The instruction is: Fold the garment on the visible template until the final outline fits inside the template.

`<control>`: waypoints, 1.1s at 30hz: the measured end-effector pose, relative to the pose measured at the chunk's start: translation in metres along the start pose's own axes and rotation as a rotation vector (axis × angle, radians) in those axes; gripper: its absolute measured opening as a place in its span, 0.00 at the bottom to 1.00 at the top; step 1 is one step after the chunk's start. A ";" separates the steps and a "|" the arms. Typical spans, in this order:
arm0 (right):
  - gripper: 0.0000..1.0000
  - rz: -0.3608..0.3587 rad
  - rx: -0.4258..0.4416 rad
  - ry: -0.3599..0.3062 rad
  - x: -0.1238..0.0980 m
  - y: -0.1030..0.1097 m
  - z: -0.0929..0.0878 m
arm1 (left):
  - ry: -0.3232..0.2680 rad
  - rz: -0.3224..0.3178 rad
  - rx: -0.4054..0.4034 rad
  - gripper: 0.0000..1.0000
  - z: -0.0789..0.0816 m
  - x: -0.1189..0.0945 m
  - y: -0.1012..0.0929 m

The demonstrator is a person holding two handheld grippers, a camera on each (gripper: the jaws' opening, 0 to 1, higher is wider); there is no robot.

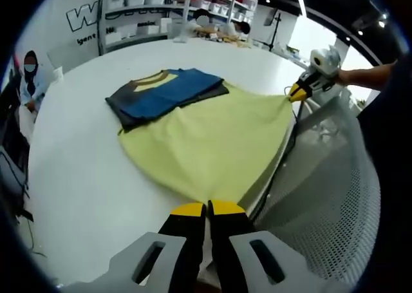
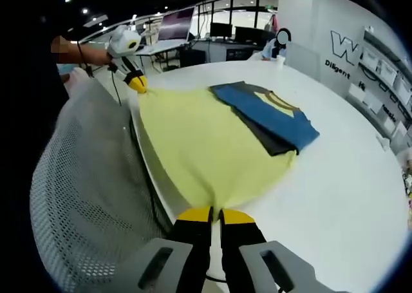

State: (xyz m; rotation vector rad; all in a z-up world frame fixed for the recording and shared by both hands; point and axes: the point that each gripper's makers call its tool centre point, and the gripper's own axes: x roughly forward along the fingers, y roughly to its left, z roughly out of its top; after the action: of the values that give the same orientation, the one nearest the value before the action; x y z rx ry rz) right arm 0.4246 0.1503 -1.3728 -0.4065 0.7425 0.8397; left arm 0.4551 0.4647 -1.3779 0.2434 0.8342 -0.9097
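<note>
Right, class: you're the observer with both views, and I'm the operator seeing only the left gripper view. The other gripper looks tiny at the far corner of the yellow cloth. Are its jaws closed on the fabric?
Observer: Yes. In the right gripper view, the right gripper has its yellow-tipped jaws pressed together on the edge of the yellow fabric garment.
Operator: And what is behind my own gripper?
Observer: Desks with dark computer monitors stand beyond the left gripper, which pinches the garment's other corner.
</note>
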 end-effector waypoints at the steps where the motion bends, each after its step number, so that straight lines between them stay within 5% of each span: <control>1: 0.00 -0.001 -0.004 -0.004 -0.002 -0.001 0.003 | -0.007 0.005 0.003 0.03 0.004 -0.003 0.003; 10: 0.00 -0.028 -0.036 -0.048 -0.014 -0.014 0.032 | -0.078 0.024 -0.005 0.03 0.039 -0.016 0.013; 33: 0.00 -0.092 -0.062 -0.110 -0.026 -0.063 0.084 | -0.139 0.077 0.021 0.03 0.093 -0.024 0.042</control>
State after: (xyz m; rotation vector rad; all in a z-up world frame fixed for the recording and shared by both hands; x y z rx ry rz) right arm 0.4983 0.1482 -1.2935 -0.4436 0.5928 0.7932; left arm 0.5293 0.4571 -1.3047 0.2267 0.6828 -0.8532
